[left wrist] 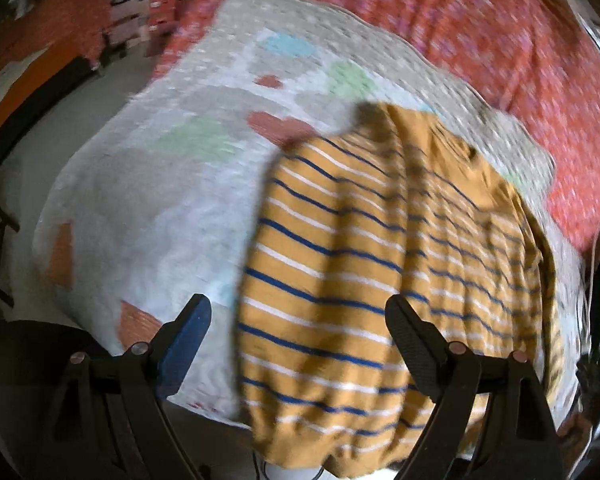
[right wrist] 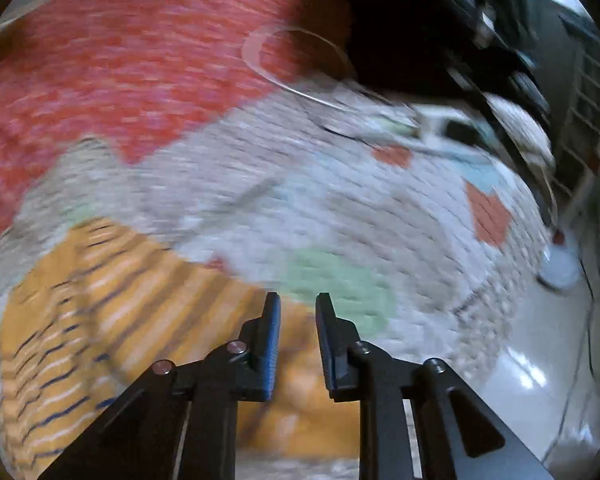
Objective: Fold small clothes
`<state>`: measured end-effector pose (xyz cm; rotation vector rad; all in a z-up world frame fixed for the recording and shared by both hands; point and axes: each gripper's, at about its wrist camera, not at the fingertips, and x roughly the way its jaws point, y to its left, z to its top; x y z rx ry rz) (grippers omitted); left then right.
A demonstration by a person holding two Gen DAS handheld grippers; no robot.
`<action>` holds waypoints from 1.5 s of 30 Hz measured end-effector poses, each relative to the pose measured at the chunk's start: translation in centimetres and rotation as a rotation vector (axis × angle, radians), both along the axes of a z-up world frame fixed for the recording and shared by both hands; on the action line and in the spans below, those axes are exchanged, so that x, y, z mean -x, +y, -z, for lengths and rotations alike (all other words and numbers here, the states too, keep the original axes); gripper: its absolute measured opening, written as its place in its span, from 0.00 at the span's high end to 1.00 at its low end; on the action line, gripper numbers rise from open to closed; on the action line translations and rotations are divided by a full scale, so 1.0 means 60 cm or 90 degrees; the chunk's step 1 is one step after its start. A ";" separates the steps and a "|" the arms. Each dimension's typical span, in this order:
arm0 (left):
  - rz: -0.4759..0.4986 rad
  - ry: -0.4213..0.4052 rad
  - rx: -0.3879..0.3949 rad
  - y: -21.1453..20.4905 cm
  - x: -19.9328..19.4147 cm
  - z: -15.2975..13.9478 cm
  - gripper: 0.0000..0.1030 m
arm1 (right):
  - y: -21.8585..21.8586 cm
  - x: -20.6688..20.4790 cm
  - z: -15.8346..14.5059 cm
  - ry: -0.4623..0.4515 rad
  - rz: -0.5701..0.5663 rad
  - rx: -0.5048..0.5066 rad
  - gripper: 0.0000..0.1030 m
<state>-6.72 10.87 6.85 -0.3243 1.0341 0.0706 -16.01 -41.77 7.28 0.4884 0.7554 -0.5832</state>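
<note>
A mustard-yellow garment with navy and white stripes (left wrist: 380,272) lies on a pale quilted mat (left wrist: 148,200) with coloured patches. My left gripper (left wrist: 300,312) is wide open and empty above the garment's near edge. In the right wrist view the same garment (right wrist: 100,320) lies at the lower left on the mat (right wrist: 340,208). My right gripper (right wrist: 298,304) hovers over the garment's right edge with its jaws a narrow gap apart and nothing between them. Both views are blurred by motion.
The mat lies on a red patterned bedspread (left wrist: 500,40), also shown in the right wrist view (right wrist: 120,60). A white cable (right wrist: 292,68) loops at the mat's far edge. A dark bag (right wrist: 420,20) sits beyond. Pale floor (right wrist: 520,380) lies to the right.
</note>
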 end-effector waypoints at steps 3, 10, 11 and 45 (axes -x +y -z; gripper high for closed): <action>-0.039 -0.017 -0.012 0.045 -0.011 -0.006 0.14 | 0.103 -0.053 -0.026 -0.032 -0.172 -0.062 0.81; -0.085 -0.074 -0.088 0.110 -0.052 -0.007 0.14 | 0.433 -0.166 -0.028 -0.019 -0.607 -0.306 0.81; -0.090 -0.079 -0.093 0.121 -0.056 -0.004 0.14 | 0.470 -0.176 -0.016 -0.002 -0.636 -0.322 0.81; -0.218 -0.073 0.120 0.317 -0.029 0.080 0.14 | 0.714 -0.232 0.034 0.191 -0.661 -0.034 0.97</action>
